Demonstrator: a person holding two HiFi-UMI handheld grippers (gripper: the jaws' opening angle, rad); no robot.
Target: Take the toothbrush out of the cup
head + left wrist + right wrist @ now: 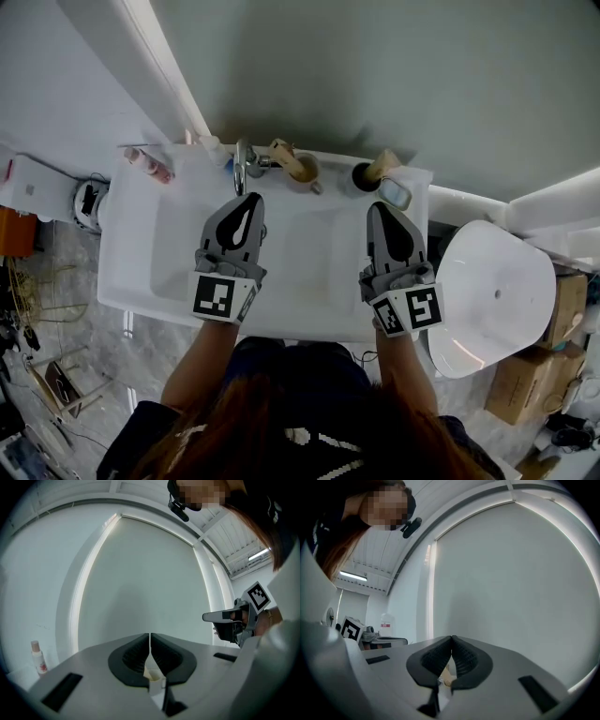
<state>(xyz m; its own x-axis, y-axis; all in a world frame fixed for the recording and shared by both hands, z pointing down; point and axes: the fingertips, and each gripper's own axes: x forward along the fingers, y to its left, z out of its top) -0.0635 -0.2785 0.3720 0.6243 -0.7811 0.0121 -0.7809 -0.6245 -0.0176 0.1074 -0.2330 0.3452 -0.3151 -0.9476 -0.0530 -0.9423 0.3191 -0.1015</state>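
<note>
At the back rim of the white basin, a pink bottle stands at the left. The left tongs hang over the bowl, shut and empty. Just right of the tap, the toothbrush leans in the beige cup. The right tongs are also shut, holding nothing

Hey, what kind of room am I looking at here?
Most likely a bathroom: a white washbasin with a faucet, a cup holding a toothbrush on its back edge, and a white toilet right beside it.
</note>
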